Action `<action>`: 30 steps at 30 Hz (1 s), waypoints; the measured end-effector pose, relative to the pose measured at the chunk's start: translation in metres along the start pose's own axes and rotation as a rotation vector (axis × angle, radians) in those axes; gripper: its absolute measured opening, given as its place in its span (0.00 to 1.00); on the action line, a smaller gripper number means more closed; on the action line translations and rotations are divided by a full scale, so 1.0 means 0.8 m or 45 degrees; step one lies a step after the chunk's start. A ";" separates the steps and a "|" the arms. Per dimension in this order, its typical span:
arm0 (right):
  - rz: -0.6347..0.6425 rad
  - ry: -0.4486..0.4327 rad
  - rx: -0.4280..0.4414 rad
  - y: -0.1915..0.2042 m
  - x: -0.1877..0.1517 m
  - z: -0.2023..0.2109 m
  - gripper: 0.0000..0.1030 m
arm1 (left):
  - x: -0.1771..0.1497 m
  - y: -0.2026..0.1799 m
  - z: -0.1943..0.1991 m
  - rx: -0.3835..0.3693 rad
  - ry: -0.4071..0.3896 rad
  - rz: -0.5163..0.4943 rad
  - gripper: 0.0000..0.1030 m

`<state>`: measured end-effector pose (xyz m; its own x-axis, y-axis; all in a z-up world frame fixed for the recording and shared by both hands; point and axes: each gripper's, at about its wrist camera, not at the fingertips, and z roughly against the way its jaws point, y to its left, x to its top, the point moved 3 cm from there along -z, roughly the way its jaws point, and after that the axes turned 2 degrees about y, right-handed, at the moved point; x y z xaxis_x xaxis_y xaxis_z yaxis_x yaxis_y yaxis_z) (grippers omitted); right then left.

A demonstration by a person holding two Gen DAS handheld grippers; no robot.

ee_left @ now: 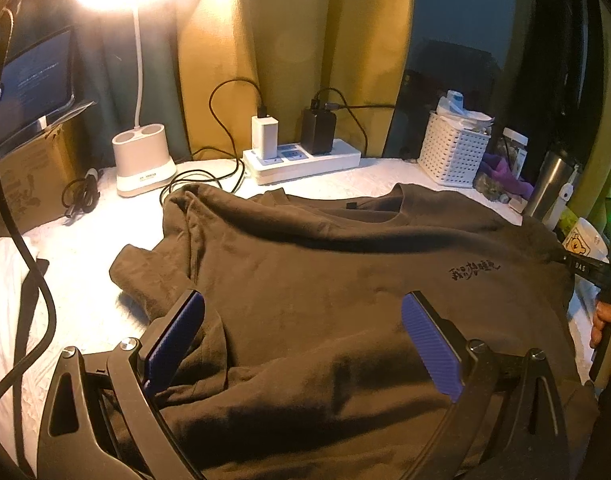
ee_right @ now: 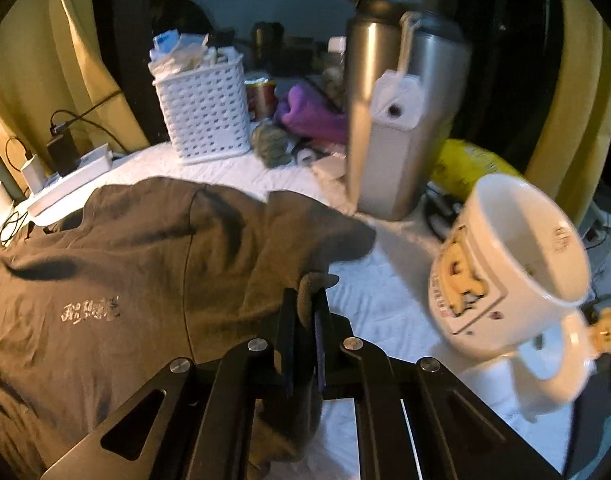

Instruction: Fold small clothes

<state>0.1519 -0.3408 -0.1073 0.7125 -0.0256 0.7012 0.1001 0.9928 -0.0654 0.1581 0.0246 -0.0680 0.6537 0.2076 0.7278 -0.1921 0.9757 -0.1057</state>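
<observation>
While the shirt lies spread on the white cover, status reads as follows.

Shirt (ee_left: 325,300): brown, filling the centre of the frame, chest print up, collar toward the power strip (ee_left: 301,160).

Right gripper (ee_right: 305,312): jaws pinched tight on the sleeve-side edge, likely to carry it inward for a fold.

Left gripper (ee_left: 303,320): jaws spread wide above the lower body, holding nothing.

Mug (ee_right: 513,264): lower right, near the gripped edge; snag risk.

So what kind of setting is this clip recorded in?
Probably a curtained bedroom or dorm bunk used as a desk: a lit white gooseneck desk lamp, a white power strip loaded with chargers, and yellow curtains close behind, with a brown T-shirt spread on white quilted bedding.
</observation>
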 end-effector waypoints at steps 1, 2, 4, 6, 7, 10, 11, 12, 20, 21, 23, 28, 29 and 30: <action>0.008 -0.011 -0.003 0.002 0.002 0.005 0.07 | 0.000 -0.001 0.003 -0.004 -0.009 -0.003 0.95; 0.011 -0.024 -0.001 0.004 0.004 0.010 0.07 | -0.001 -0.001 0.007 -0.008 -0.015 -0.004 0.95; 0.037 -0.057 0.012 0.015 0.009 0.021 0.07 | -0.002 0.000 0.014 -0.014 -0.026 -0.003 0.95; 0.083 -0.082 0.028 0.032 0.011 0.030 0.07 | -0.004 0.003 0.019 -0.016 -0.032 -0.001 0.95; 0.103 -0.088 0.036 0.040 0.013 0.032 0.07 | -0.005 0.005 0.022 -0.016 -0.035 0.002 0.95; 0.182 -0.095 0.062 0.070 0.011 0.037 0.07 | -0.007 0.013 0.028 -0.011 -0.043 0.015 0.95; 0.201 -0.097 0.070 0.079 0.009 0.037 0.07 | -0.009 0.015 0.031 -0.008 -0.045 0.019 0.95; 0.237 -0.087 0.083 0.092 0.005 0.036 0.07 | -0.010 0.019 0.033 -0.006 -0.046 0.026 0.95; 0.383 0.011 0.147 0.153 -0.035 0.029 0.07 | -0.021 0.037 0.037 -0.003 -0.028 0.050 0.95; 0.411 0.036 0.155 0.161 -0.039 0.026 0.07 | -0.023 0.039 0.037 -0.003 -0.025 0.054 0.95; 0.426 0.053 0.155 0.169 -0.047 0.026 0.08 | -0.025 0.043 0.037 -0.006 -0.019 0.062 0.95; 0.427 0.104 0.238 0.184 -0.059 0.029 0.30 | -0.029 0.049 0.043 -0.010 -0.022 0.072 0.95; 0.427 0.111 0.258 0.187 -0.061 0.031 0.42 | -0.029 0.050 0.043 -0.009 -0.023 0.074 0.95; 0.422 0.115 0.288 0.190 -0.063 0.034 0.71 | -0.030 0.052 0.044 -0.009 -0.023 0.077 0.95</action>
<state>0.1120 -0.1857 -0.1331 0.7398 0.2998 0.6023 -0.2932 0.9494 -0.1124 0.1090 0.0574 -0.0659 0.6277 0.2647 0.7321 -0.2256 0.9619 -0.1544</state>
